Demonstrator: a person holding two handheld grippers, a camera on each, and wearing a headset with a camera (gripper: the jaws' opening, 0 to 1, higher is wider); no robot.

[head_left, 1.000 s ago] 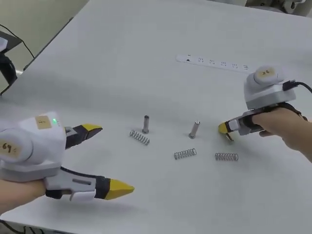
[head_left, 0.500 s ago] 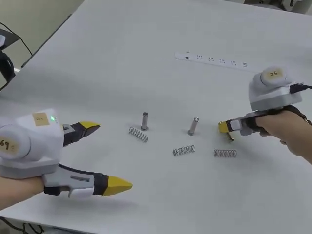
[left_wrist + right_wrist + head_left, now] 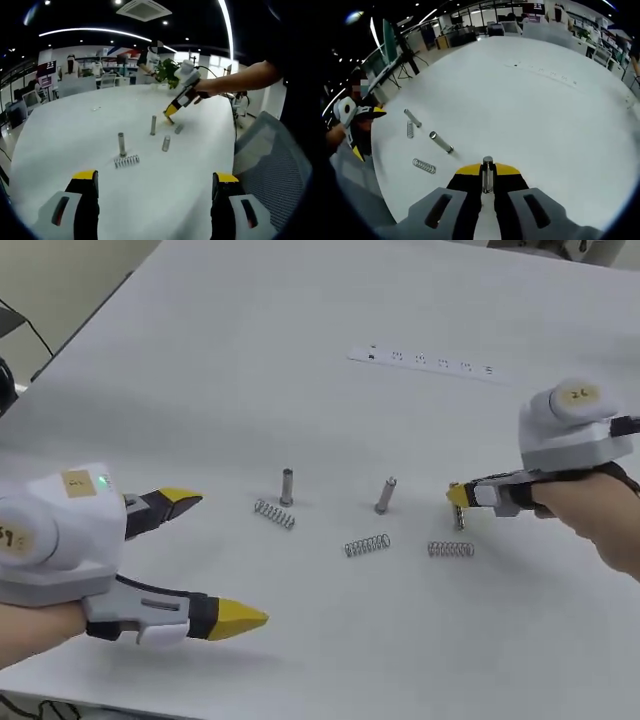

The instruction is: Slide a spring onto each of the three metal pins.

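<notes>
Two metal pins stand upright on the white table, one on the left and one in the middle. My right gripper is shut on a third pin, held about upright just above the table; its own view shows the pin between the yellow tips. Three springs lie flat: one by the left pin, one below the middle pin, and one under the right gripper. My left gripper is open and holds nothing, at the near left.
A white power strip lies further back on the table. The table's near edge runs just below the left gripper. Office desks and a person stand in the background of the left gripper view.
The head view has shifted a little. The right gripper holds the pin slightly more upright than before. The left gripper, the standing pins and the springs have stayed put.
</notes>
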